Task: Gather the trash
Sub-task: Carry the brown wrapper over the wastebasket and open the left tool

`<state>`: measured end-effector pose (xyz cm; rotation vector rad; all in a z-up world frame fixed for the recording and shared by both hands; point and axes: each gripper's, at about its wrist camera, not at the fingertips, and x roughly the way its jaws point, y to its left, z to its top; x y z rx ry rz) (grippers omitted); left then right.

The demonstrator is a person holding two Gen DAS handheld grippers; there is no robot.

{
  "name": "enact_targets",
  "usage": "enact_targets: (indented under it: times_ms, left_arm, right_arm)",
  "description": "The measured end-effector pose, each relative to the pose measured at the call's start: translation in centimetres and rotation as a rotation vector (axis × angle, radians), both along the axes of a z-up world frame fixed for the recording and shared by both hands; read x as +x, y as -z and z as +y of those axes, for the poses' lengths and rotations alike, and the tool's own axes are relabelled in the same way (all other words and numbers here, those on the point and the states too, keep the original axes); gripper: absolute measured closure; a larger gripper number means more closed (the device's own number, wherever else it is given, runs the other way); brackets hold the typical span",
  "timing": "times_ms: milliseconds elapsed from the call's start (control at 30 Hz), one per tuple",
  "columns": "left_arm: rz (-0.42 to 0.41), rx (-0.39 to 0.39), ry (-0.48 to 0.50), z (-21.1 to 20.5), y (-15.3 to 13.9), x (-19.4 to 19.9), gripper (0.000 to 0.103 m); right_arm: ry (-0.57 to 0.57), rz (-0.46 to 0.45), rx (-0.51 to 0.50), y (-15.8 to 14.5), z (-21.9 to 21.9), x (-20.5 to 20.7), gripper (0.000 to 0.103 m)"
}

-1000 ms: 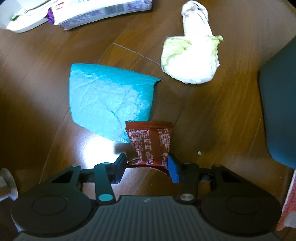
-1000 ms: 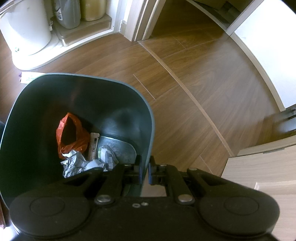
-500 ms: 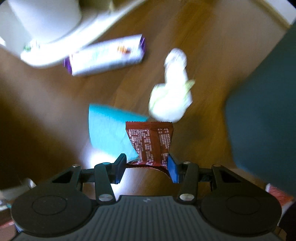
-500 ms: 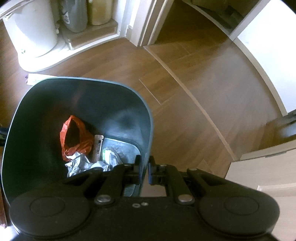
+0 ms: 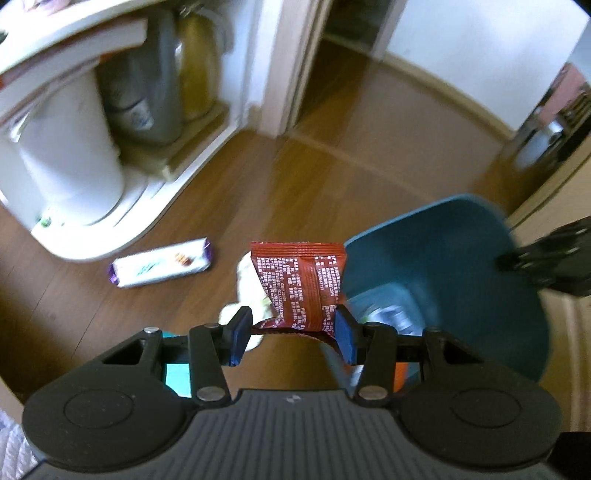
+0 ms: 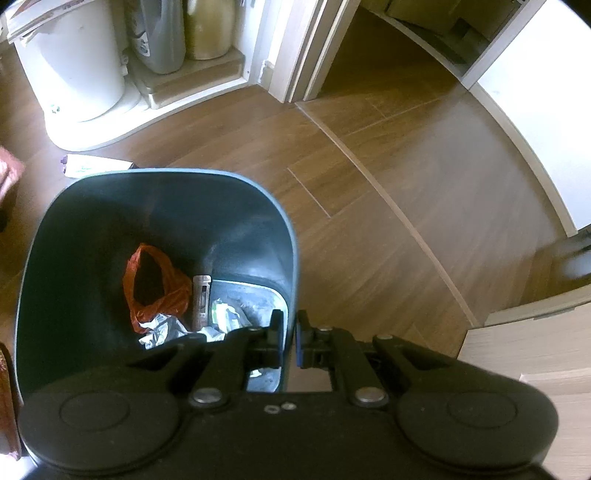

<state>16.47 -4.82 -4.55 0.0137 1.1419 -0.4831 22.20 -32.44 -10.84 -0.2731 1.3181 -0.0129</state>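
My left gripper is shut on a brown snack wrapper and holds it in the air beside the left rim of the dark teal trash bin. My right gripper is shut on the near right rim of the bin. Inside the bin lie an orange plastic bag, crumpled foil and other wrappers. On the floor lie a white and purple packet, a crumpled white tissue partly behind the wrapper, and a turquoise bubble mailer mostly hidden by the left gripper.
A white round appliance stands at the left on a white base. Grey and tan jugs sit on a low shelf behind it. A doorway opens at the back. A light wood cabinet is at the right.
My left gripper has lifted the brown wrapper off the floor and swung it up and right, toward the bin. The right gripper keeps its hold on the bin rim.
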Motion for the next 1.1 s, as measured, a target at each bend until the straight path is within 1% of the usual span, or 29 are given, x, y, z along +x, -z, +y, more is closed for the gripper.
enact_targets:
  times_ms: [133, 333, 400, 533, 733, 800, 967, 1033, 1100]
  left_arm:
    - [-0.017, -0.043, 0.052, -2.5, -1.0, -0.3, 0.056]
    - [0.005, -0.032, 0.158, -7.6, 0.6, -0.2, 0.056]
    - [0.017, -0.023, 0.17, -9.0, 1.2, -0.2, 0.056]
    - [0.037, -0.003, 0.19, -10.9, 2.9, 0.0, 0.056]
    - [0.048, 0.024, 0.222, -12.7, 4.1, 0.1, 0.056]
    - [0.067, 0.028, 0.236, -13.2, 4.6, 0.0, 0.056]
    - [0.163, 0.017, 0.273, -14.2, 6.7, 0.2, 0.056]
    - [0.186, 0.037, 0.289, -14.7, 7.6, 0.2, 0.056]
    - [0.19, 0.065, 0.302, -15.2, 8.1, 0.0, 0.056]
  right_arm:
    - [-0.002, 0.0, -0.015, 0.3, -0.2, 0.0, 0.099]
    - [0.017, 0.007, -0.016, 0.6, -0.5, 0.0, 0.099]
    - [0.009, 0.012, -0.02, 0.6, -0.4, -0.2, 0.099]
    - [-0.052, 0.039, -0.043, 0.6, 0.0, -0.8, 0.097]
    - [-0.157, 0.111, -0.061, 0.6, 0.3, -1.1, 0.095]
    - [-0.174, 0.126, -0.063, 0.6, 0.4, -1.0, 0.095]
    - [-0.206, 0.136, -0.061, 0.7, 0.8, -0.9, 0.094]
    - [-0.218, 0.14, -0.061, 0.7, 1.0, -0.9, 0.094]
    - [-0.224, 0.142, -0.057, 0.6, 0.8, -1.0, 0.094]
